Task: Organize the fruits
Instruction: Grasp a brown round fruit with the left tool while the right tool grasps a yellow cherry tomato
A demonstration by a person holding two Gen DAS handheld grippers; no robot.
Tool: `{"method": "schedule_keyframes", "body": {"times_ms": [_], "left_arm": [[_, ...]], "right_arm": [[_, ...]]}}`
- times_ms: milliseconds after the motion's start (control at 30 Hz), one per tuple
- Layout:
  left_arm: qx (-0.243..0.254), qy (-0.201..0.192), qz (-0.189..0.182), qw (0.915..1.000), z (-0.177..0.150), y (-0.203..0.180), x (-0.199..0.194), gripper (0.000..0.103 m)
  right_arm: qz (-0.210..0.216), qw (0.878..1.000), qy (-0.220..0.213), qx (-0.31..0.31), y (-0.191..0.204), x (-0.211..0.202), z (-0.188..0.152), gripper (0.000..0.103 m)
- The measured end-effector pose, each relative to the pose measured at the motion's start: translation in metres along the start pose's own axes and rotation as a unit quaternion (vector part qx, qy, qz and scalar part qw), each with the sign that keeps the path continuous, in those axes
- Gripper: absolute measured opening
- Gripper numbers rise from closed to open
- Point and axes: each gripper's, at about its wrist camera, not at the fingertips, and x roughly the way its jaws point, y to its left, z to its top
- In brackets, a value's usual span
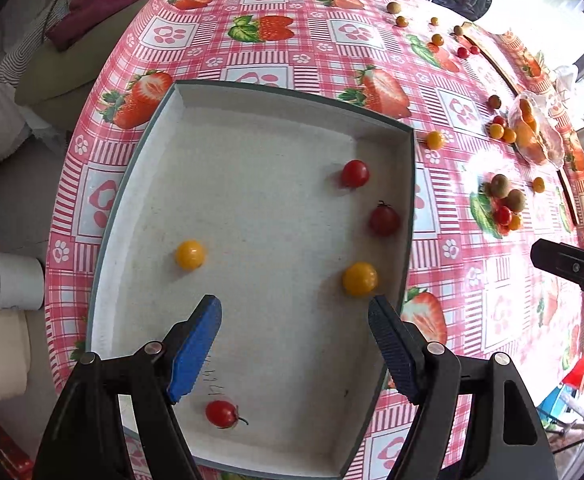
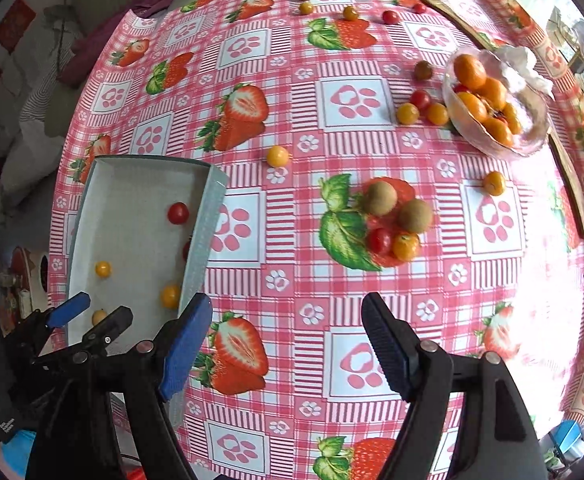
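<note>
A shallow grey tray (image 1: 272, 208) holds several cherry tomatoes: a red one (image 1: 355, 173), a dark red one (image 1: 384, 220), two yellow ones (image 1: 190, 255) (image 1: 359, 279) and a stemmed red one (image 1: 222, 413). My left gripper (image 1: 295, 312) hangs open above the tray floor, nothing between its fingers. My right gripper (image 2: 288, 308) is open over bare tablecloth, right of the tray (image 2: 132, 240). Ahead of it lies a cluster: two brown kiwi-like fruits (image 2: 381, 198) (image 2: 415, 215), a red tomato (image 2: 379, 240) and an orange one (image 2: 405, 246).
A glass bowl (image 2: 532, 140) of oranges stands at the right. Loose tomatoes lie beside it (image 2: 407, 113), mid-table (image 2: 278, 156) and along the far edge (image 2: 350, 13). Wooden strips (image 2: 448, 8) border the far right. A paper roll (image 1: 16, 282) sits left, off the table.
</note>
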Motion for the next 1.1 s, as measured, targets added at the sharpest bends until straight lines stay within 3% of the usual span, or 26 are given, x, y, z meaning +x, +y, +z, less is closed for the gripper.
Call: {"method": "schedule_keyframes", "body": {"times_ms": [300,500,767,1100], "left_arm": [[0.107,0.009,-0.025,0.9939,0.009,-0.083,-0.007,0.077],[0.121,0.016,-0.025,0.9922,0.032,-0.122,0.009,0.077],[0.108,-0.002,-0.011,0.9940,0.074,-0.161,0.032,0.077],[0.100,0.001,-0.009,0.9949,0.099,-0.179,0.064,0.077]], "right_arm": [[-0.048,0.992,-0.005,0.117,-0.094,-0.018,-0.036,0.080],[-0.055,0.988,-0.008,0.147,-0.130,-0.022,-0.037,0.080],[-0.054,0.990,-0.013,0.132,-0.156,-0.013,0.006,0.080],[-0.048,0.992,-0.015,0.119,-0.175,0.011,0.051,0.080]]}}
